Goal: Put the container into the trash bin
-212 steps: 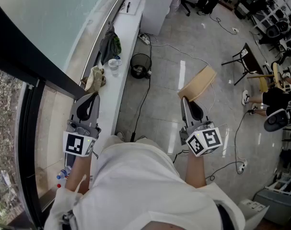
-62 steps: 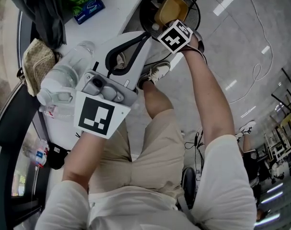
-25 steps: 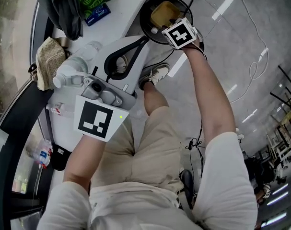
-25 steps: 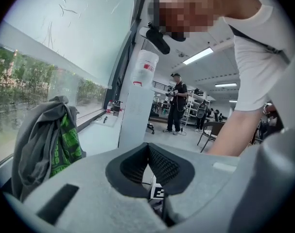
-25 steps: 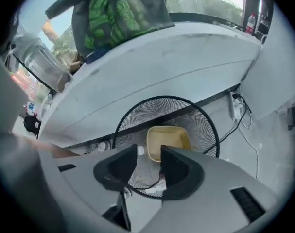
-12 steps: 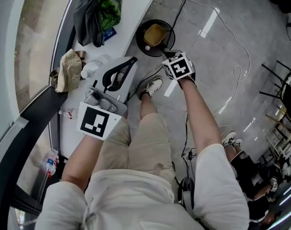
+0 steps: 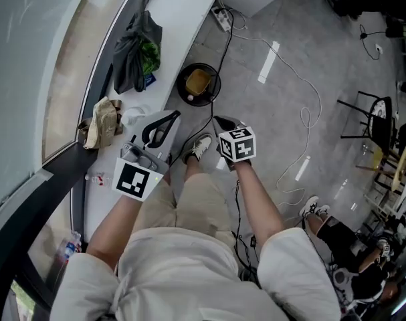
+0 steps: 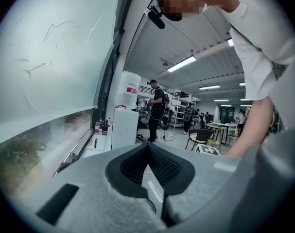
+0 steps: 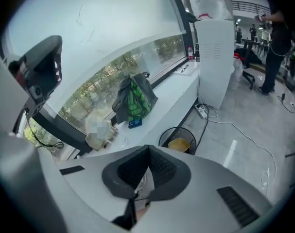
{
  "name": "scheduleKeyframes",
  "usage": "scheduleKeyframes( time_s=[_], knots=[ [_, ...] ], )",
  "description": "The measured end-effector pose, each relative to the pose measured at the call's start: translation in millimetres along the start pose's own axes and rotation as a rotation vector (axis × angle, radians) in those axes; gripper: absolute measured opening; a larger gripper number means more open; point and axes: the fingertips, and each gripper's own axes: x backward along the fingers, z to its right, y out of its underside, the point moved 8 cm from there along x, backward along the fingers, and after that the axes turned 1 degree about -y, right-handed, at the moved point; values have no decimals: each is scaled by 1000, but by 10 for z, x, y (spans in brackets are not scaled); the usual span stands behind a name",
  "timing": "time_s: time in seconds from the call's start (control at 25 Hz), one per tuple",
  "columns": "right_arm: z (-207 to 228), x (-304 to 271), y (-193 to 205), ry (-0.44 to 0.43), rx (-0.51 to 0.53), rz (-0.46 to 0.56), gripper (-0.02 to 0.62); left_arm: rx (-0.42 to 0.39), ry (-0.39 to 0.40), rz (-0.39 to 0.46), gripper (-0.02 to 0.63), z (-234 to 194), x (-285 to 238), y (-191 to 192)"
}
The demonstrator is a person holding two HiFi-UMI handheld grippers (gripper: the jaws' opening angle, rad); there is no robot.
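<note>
the ledge [image 7: 182,19] is running along the window [image 7: 55,45] at the left of the head view. the trash bin [image 7: 184,79] is standing on the floor [image 7: 269,112] just beside the ledge's outer edge, and the container [image 7: 198,81] is lying inside it. on the ledge, a bag [image 7: 132,52] is sitting beyond the bin, with a small box [image 7: 149,80] lying at its near side. nearer the person, a pouch [image 7: 99,122] is lying at the ledge's window edge, with a bottle [image 7: 131,117] just beside it toward the outer edge. a power strip [image 7: 223,19] is lying on the floor beyond the bin, near the foot of a water dispenser [image 9: 214,57] that is standing at the ledge's far end. a chair [image 7: 363,116] is standing well apart, to the right.
</note>
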Motion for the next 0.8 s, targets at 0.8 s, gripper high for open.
scheduleKeyframes(
  time_s=[0.8],
  knots=[
    [-295,1743,-1058,113,-80,454,2,-140,61,124,15,90,147,-1229]
  ],
)
